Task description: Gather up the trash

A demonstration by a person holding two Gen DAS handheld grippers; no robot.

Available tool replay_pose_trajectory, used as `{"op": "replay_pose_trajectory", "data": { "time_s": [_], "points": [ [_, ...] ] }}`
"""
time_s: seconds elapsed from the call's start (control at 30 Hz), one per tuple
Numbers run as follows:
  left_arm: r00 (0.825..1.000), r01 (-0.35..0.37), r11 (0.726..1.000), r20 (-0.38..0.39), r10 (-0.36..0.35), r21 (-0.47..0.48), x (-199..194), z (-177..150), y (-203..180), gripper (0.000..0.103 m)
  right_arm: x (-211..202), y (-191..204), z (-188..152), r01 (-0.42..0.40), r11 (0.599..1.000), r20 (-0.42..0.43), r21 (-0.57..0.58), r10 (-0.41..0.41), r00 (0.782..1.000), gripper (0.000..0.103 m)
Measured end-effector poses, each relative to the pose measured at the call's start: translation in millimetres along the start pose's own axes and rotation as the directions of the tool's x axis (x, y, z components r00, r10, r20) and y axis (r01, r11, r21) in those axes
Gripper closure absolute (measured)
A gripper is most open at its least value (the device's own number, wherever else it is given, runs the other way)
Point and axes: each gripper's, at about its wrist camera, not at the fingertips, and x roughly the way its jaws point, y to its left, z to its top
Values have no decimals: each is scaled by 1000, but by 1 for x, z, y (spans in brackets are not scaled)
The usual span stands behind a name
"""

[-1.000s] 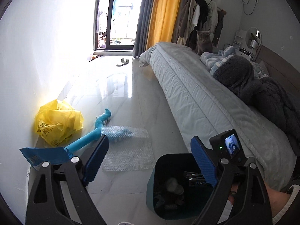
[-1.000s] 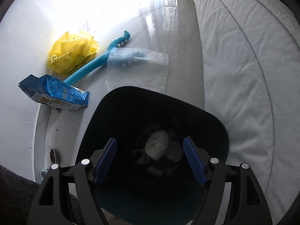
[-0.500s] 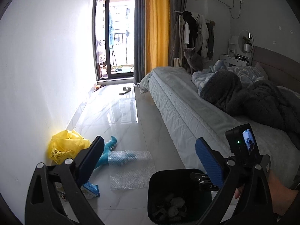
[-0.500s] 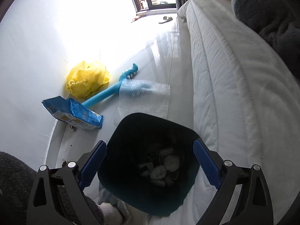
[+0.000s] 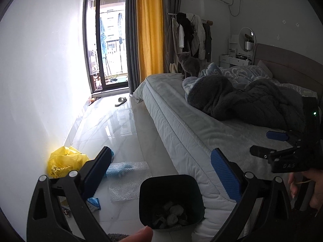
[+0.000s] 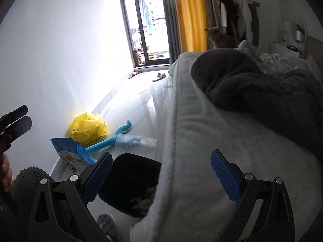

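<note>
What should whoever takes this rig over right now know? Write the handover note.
Left claw: open, empty.
Right claw: open, empty; its jaws have just been opening.
Trash bin: on the floor against the bed, crumpled trash already inside.
Left on the floor by the wall: yellow bag, blue packet, bubble wrap lying over a blue plastic tool.
Next, probably: pick these up and drop them in the bin.

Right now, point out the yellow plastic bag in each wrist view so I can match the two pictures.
Left wrist view: yellow plastic bag at lower left, against the white wall, partly behind the left finger of that gripper.
Right wrist view: yellow plastic bag left of centre, against the wall, beyond the blue packet.
Shared landmark: the black trash bin beside the bed.
</note>
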Motion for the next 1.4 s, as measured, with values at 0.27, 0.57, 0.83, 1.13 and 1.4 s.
{"op": "replay_pose_trajectory", "data": {
  "time_s": [0.27, 0.57, 0.83, 1.13, 1.4],
  "points": [
    [999, -13, 1000, 29, 13, -9, -5, -2, -20, 3, -85, -42, -32, 114, 993, 102, 18, -115, 988, 3],
    [997, -57, 998, 43, 56, 11, -10, -10, -34, 3, -142, -76, -62, 138, 985, 193, 102, -156, 969, 3],
    [998, -43, 998, 54, 41, 42, -7, -21, -50, 3, -173, -88, -91, 166, 976, 230, 144, -196, 953, 3],
    [996, -43, 999, 75, 41, 21, -10, -26, -51, 3, -180, -86, -96, 157, 979, 255, 130, -186, 949, 3],
    [997, -29, 999, 69, 27, 31, -9, -27, -54, 3, -183, -86, -98, 138, 981, 262, 136, -170, 950, 3]
  ]
}}
